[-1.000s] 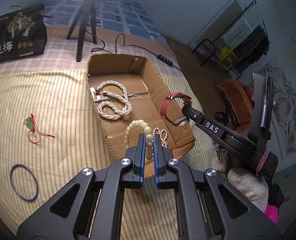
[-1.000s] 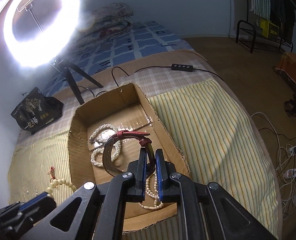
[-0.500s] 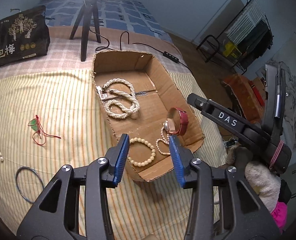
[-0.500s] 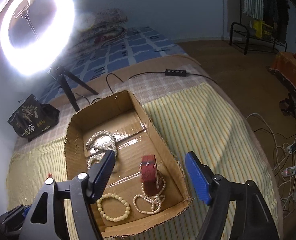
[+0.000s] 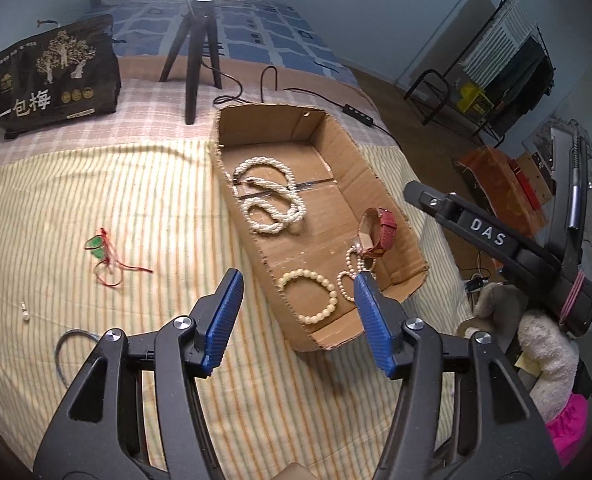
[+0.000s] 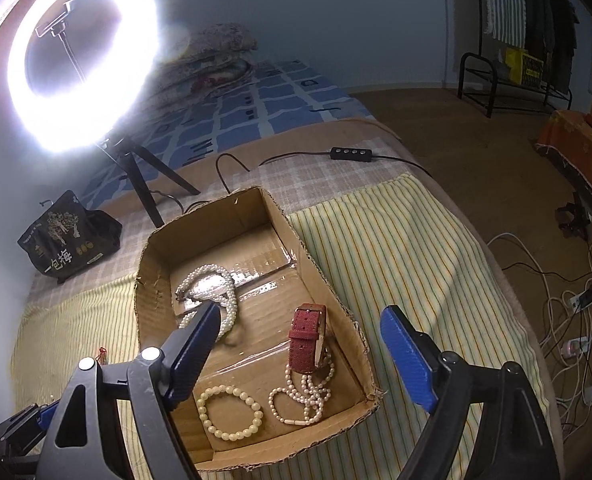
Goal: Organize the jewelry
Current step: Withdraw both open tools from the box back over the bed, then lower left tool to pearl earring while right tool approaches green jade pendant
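Left gripper [image 5: 296,316] is seen spread wide, blue pads well apart, nothing held; it hangs above the striped bedcover [image 5: 76,208] at the near end of the cardboard box [image 5: 232,200]. Right gripper [image 6: 300,360] is likewise spread wide and empty, positioned over the near half of the box [image 6: 328,280].

Inside the box, nearest the grippers, a cream bead bracelet [image 6: 230,412] is laid flat on the floor. Just beside it, toward the right wall, a small pearl strand [image 6: 304,394] is heaped. A red-strapped watch [image 6: 307,338] is stood on edge, touching that strand and close to the right wall. Farther in, a twisted pearl necklace [image 6: 212,292] is coiled on the floor against the left side.

Outside the box, on the bedcover to its left, a dark ring [image 5: 70,350] is partly hidden behind the left gripper. Two small pearl pieces [image 5: 25,314] are noted beyond it, then a green pendant on red cord [image 5: 104,254].

At the far end, a black printed bag [image 5: 54,76] and a ring light on tripod [image 6: 84,76] are recorded.
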`<state>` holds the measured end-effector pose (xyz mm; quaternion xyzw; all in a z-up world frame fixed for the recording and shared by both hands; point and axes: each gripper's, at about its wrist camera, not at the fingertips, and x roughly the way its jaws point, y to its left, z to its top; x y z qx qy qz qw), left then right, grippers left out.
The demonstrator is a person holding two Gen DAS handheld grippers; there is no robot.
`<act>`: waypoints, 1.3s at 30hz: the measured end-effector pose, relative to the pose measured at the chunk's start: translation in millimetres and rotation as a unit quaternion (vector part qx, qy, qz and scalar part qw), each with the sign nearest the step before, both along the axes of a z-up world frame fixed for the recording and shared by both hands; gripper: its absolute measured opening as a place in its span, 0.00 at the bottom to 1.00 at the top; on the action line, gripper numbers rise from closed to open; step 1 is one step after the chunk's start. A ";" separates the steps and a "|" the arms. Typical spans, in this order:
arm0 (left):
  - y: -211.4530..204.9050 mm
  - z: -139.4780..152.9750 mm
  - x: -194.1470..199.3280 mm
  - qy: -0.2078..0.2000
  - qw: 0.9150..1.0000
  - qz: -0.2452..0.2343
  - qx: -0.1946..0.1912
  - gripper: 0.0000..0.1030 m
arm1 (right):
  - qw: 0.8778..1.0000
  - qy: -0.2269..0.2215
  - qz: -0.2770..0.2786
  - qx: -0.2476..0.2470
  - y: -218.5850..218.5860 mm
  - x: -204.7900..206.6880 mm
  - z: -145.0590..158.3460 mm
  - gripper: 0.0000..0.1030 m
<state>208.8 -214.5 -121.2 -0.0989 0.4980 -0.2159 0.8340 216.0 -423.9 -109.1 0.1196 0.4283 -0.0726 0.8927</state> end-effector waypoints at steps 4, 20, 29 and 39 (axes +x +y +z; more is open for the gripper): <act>14.2 3.9 -1.4 -0.010 1.000 0.008 0.012 0.57 | 1.000 -0.004 0.006 0.001 5.6 -2.4 3.4 0.82; 99.4 10.9 -7.2 -0.033 0.994 0.069 0.075 0.57 | 0.997 -0.025 0.060 -0.030 50.0 -12.3 23.1 0.81; 149.5 3.0 -10.2 -0.026 0.989 0.102 0.102 0.57 | 0.993 -0.036 0.111 -0.022 92.0 -11.0 23.0 0.80; 204.2 -28.0 -10.4 0.029 0.987 0.130 0.091 0.49 | 0.982 0.009 0.190 0.007 157.1 10.1 0.0 0.74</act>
